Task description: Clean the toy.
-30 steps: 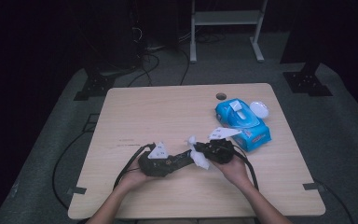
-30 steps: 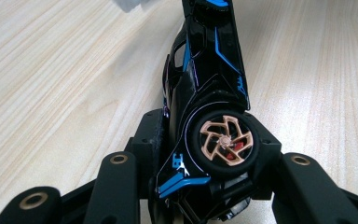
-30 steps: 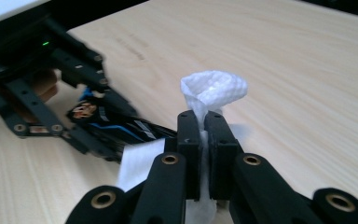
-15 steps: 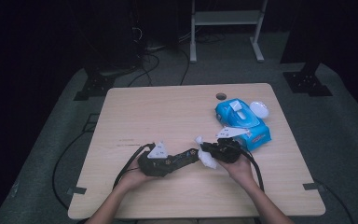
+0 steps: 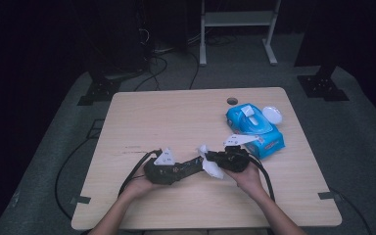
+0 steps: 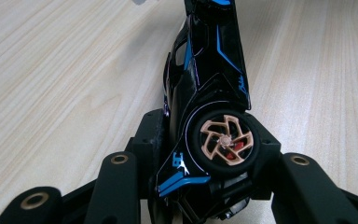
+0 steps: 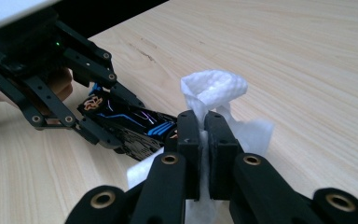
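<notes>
We grip the toy car [image 6: 205, 93] in our left gripper [image 5: 176, 169] at table's six o'clock, our right gripper [image 7: 204, 135] pinching a wipe [image 7: 214, 91] beside its nose, so wiping seems barely begun, most bodywork left.

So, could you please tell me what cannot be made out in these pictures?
- Toy car: its front is cut off by the left gripper view's top edge.
- Wipe: its lower part is hidden behind the right gripper's fingers.
- Wipes pack: label print too small in the high view.
</notes>
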Available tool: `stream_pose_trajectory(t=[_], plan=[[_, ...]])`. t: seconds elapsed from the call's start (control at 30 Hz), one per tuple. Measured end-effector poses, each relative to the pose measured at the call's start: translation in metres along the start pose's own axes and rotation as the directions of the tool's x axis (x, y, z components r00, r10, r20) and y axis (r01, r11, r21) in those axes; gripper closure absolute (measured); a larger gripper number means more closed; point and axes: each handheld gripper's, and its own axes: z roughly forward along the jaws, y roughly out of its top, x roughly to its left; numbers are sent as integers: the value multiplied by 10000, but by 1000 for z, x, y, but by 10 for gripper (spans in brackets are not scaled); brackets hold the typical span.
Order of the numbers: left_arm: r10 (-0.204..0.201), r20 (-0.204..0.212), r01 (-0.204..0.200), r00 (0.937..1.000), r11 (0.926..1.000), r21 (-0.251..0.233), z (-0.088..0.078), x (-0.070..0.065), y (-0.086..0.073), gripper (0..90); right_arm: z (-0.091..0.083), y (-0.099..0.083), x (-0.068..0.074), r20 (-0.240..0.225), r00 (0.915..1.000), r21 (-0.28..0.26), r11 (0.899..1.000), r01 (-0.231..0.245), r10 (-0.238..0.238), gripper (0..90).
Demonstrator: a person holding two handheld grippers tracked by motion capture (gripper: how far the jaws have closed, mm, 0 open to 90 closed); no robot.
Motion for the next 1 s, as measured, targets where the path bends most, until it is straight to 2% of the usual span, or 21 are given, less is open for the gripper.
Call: stream_pose_trajectory(t=[0.07, 0.17, 0.27, 0.43, 0.6, 0.77, 0.83, 0.87, 1.0], plan=[[-46, 31, 45, 10000, 10000, 89, 0, 0, 3, 546, -4, 1, 0, -124, 9999, -159, 9998, -77, 75, 854], [1, 56, -1, 10000, 10000, 91, -2, 0, 12, 468, -8, 3, -1, -44, 10000, -223, 9997, -82, 81, 854], [-1, 71, 0, 10000, 9998, 182, 4, 0, 27, 409, -12, 3, -4, 22, 9998, -237, 9996, -180, 181, 854], [136, 201, -149, 9997, 9978, 653, 20, -3, 46, 389, -15, -1, -9, -13, 9993, -346, 9987, -384, 383, 854], [-251, 298, 212, 9992, 9922, 1230, 33, -4, 59, 416, -7, -4, -11, -402, 9964, -408, 9963, -759, 742, 854], [-171, 157, 139, 9997, 9834, 1808, 41, -4, 68, 442, -4, -4, -13, -369, 9960, -352, 9960, -825, 812, 854], [-265, 81, 240, 9996, 9739, 2257, 44, -2, 70, 478, -5, -6, -15, -318, 9957, -357, 9955, -882, 871, 853], [-306, -59, 310, 9995, 9648, 2613, 45, -1, 72, 503, -6, -6, -16, -324, 9955, -374, 9952, -899, 887, 853], [-124, -113, 151, 9999, 9599, 2799, 47, -2, 77, 570, -5, -9, -19, -295, 9949, -274, 9949, -973, 964, 853]])
